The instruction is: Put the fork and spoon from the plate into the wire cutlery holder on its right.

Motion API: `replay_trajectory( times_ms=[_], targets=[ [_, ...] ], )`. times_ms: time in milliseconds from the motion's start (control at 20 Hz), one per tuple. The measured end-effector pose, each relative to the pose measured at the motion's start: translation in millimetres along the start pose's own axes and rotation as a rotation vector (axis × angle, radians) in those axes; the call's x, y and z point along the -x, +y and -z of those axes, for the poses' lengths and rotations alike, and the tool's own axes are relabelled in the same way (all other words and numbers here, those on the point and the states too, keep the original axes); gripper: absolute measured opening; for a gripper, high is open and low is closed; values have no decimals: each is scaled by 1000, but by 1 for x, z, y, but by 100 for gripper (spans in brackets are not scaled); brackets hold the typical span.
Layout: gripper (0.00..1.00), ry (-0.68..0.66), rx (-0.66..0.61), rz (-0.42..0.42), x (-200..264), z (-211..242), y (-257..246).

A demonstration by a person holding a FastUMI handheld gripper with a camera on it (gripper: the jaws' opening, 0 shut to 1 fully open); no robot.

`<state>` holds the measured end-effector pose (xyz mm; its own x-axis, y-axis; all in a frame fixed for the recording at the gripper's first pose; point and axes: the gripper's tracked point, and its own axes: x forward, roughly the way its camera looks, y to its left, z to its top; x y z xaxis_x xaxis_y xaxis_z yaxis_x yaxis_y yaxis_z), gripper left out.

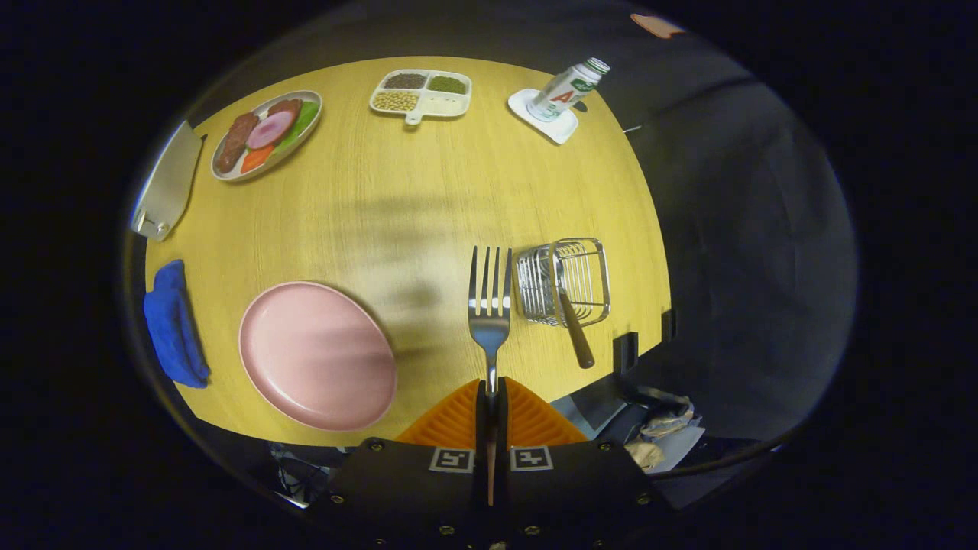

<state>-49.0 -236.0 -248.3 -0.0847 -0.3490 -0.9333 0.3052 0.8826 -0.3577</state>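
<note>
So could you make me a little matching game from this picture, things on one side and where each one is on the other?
Things:
1. shiny metal fork
2. brown-handled spoon
3. round pink plate
4. crumpled blue cloth

Places:
A. on the wooden table beside the pink plate, on the side away from the fork
B. standing in the wire cutlery holder, handle sticking out
C. clamped by its handle in the hand-held gripper, tines pointing ahead
D. bare on the table, on the fork's side away from the holder

Pairs: 1-C, 2-B, 3-D, 4-A

Bright centre, dark warped fisheye edges
</note>
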Motion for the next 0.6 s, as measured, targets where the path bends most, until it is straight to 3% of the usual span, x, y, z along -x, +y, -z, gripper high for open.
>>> replay_trajectory(
  times_ms=[600],
  targets=[
    [3, 154, -105, 35, -28, 2, -82]
  ],
)
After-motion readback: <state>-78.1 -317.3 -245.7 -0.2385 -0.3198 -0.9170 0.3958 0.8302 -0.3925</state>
